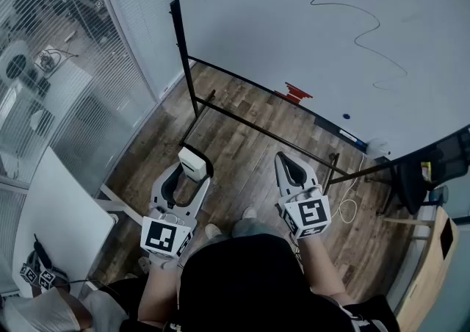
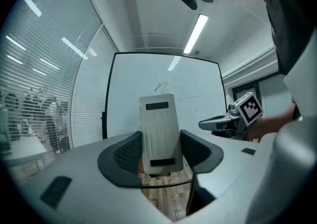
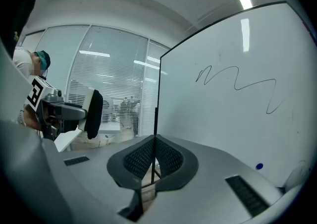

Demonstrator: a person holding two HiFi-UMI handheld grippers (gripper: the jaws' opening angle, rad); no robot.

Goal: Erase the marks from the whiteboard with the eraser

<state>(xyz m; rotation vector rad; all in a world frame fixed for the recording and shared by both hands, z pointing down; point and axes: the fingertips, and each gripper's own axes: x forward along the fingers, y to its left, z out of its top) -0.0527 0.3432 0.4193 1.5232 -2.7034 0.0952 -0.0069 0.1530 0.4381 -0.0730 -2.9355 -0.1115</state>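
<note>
Left gripper (image 1: 194,174) clamps eraser (image 2: 159,134) upright, right gripper (image 1: 291,168) pinched shut, empty; squiggle (image 1: 360,26) upper right on whiteboard (image 1: 250,22), so raise eraser, press felt flat, sweep along line.

The whiteboard (image 1: 242,37) is cut off by the head view's top edge.
</note>
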